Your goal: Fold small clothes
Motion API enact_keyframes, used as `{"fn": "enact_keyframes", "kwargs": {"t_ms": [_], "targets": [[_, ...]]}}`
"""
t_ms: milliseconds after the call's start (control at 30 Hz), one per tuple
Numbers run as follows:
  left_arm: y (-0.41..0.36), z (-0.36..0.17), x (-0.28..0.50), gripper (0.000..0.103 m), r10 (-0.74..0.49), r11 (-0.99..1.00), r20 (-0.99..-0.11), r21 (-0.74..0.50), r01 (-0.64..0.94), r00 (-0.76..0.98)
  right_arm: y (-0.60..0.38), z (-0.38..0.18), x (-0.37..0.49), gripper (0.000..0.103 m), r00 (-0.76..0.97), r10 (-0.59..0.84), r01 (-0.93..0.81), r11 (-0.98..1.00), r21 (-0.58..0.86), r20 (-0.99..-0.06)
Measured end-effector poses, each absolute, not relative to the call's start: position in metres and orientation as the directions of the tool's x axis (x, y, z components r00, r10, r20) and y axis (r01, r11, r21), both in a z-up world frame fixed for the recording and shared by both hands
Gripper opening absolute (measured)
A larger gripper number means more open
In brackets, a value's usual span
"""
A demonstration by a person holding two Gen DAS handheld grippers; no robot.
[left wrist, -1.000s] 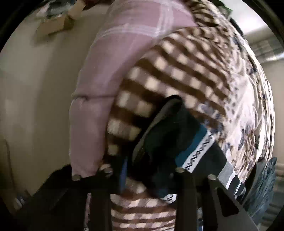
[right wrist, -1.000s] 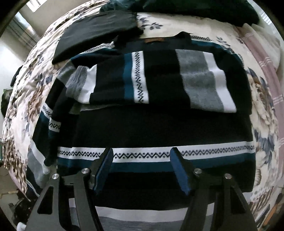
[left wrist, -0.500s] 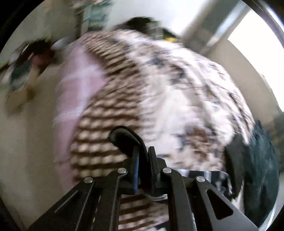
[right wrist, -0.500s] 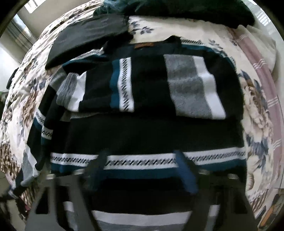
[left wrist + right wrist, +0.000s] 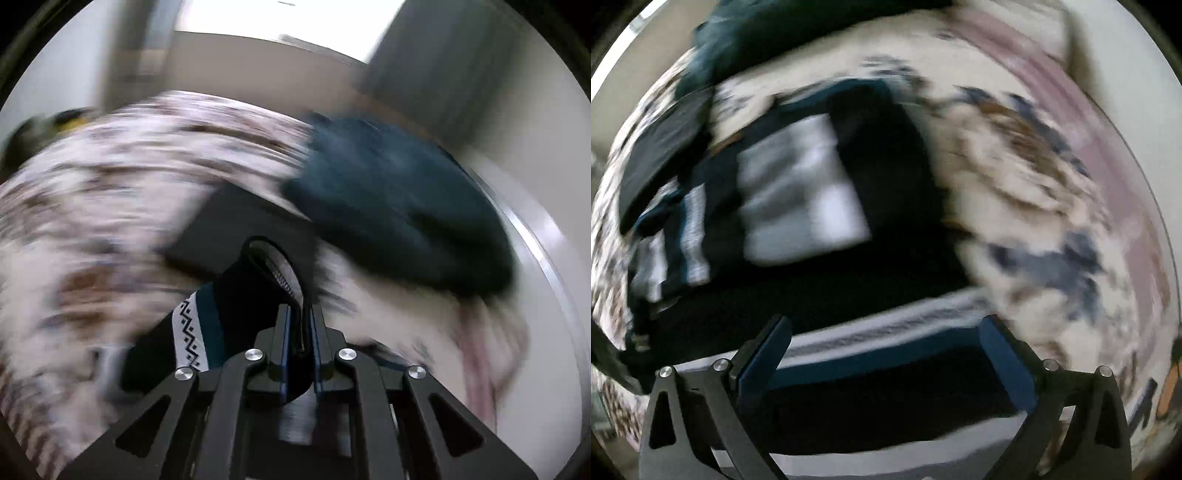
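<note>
The left gripper (image 5: 300,328) is closed tight on a fold of the striped sweater (image 5: 236,295) — the dark knit loops up out of the narrow gap between its blue pads, and the band with the white zigzag pattern hangs to the left of the fingers. The right gripper (image 5: 886,354) stands wide, its jaws having just been opening; nothing is pressed between them. It hangs above the sweater (image 5: 798,192), which lies spread on the flowered bedcover (image 5: 1034,229) with one sleeve folded across the chest. Both views are blurred. A dark teal garment (image 5: 399,206) lies further on the bed — its kind I cannot tell.
</note>
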State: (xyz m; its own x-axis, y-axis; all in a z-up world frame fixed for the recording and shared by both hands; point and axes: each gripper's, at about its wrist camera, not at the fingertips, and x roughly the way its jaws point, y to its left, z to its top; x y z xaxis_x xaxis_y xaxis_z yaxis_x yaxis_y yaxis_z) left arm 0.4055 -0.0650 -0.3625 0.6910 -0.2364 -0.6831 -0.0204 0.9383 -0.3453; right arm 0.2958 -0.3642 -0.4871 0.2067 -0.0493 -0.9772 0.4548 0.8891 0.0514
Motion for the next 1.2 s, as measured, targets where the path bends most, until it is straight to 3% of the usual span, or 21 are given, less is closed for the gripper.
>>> {"fn": "enact_keyframes", "kwargs": {"t_ms": [167, 333, 367, 400, 433, 500, 567, 667, 733, 833, 967, 1000, 1033, 1100, 1200], "targets": [[-0.230, -0.416, 0.429, 0.007, -0.416, 0.907, -0.764, -0.309, 0.286, 0.493, -0.435, -0.495, 0.265, 0.103, 0.164, -0.101, 0.546, 0.838, 0.005, -0.981], [-0.313, -0.465, 0.431, 0.014, -0.442, 0.861, -0.847, -0.307, 0.406, 0.296, -0.486, -0.497, 0.246, 0.103, 0.147, -0.101, 0.605, 0.797, 0.008, -0.984], [-0.316, -0.464, 0.427, 0.019, -0.447, 0.856, -0.846, -0.312, 0.412, 0.289, -0.492, -0.496, 0.245, 0.103, 0.156, -0.091, 0.609, 0.793, 0.023, -0.984], [-0.313, -0.461, 0.424, 0.036, -0.448, 0.857, -0.844, -0.312, 0.410, 0.295, -0.497, -0.494, 0.244, 0.103, 0.164, -0.080, 0.609, 0.792, 0.038, -0.983], [-0.302, -0.454, 0.419, 0.063, -0.462, 0.854, -0.834, -0.326, 0.405, 0.303, -0.500, -0.492, 0.243, 0.103, 0.171, -0.067, 0.608, 0.793, 0.052, -0.983], [-0.271, -0.443, 0.415, 0.087, -0.464, 0.865, -0.819, -0.337, 0.371, 0.338, -0.506, -0.486, 0.246, 0.103, 0.189, -0.030, 0.602, 0.794, 0.092, -0.981], [-0.225, -0.435, 0.412, 0.087, -0.424, 0.896, -0.818, -0.318, 0.309, 0.390, -0.504, -0.476, 0.255, 0.103, 0.225, 0.015, 0.592, 0.792, 0.149, -0.974], [-0.135, -0.434, 0.413, 0.087, -0.257, 0.966, -0.851, -0.219, 0.136, 0.457, -0.491, -0.463, 0.286, 0.100, 0.282, 0.116, 0.541, 0.801, 0.257, -0.953], [-0.072, -0.442, 0.413, 0.087, -0.131, 0.988, -0.873, -0.151, -0.006, 0.470, -0.473, -0.457, 0.313, 0.094, 0.314, 0.171, 0.491, 0.813, 0.314, -0.934], [0.008, -0.470, 0.412, 0.087, 0.021, 0.980, -0.908, -0.064, -0.189, 0.418, -0.447, -0.455, 0.361, 0.091, 0.352, 0.192, 0.424, 0.840, 0.339, -0.916], [0.067, -0.493, 0.404, 0.087, 0.099, 0.948, -0.920, -0.029, -0.318, 0.378, -0.417, -0.481, 0.432, 0.086, 0.294, 0.169, 0.353, 0.895, 0.271, -0.941], [0.076, -0.495, 0.401, 0.087, 0.110, 0.940, -0.918, -0.028, -0.339, 0.381, -0.412, -0.496, 0.445, 0.076, 0.243, 0.192, 0.353, 0.895, 0.271, -0.951], [0.082, -0.497, 0.400, 0.087, 0.112, 0.936, -0.918, -0.031, -0.351, 0.380, -0.409, -0.510, 0.455, 0.047, 0.204, 0.221, 0.360, 0.889, 0.283, -0.954], [0.091, -0.503, 0.397, 0.087, 0.098, 0.921, -0.925, -0.055, -0.385, 0.367, -0.403, -0.531, 0.461, 0.012, 0.131, 0.231, 0.390, 0.882, 0.264, -0.964], [0.097, -0.510, 0.402, 0.087, 0.060, 0.906, -0.929, -0.102, -0.410, 0.364, -0.404, -0.509, 0.450, 0.009, 0.219, 0.150, 0.409, 0.883, 0.230, -0.964]]}}
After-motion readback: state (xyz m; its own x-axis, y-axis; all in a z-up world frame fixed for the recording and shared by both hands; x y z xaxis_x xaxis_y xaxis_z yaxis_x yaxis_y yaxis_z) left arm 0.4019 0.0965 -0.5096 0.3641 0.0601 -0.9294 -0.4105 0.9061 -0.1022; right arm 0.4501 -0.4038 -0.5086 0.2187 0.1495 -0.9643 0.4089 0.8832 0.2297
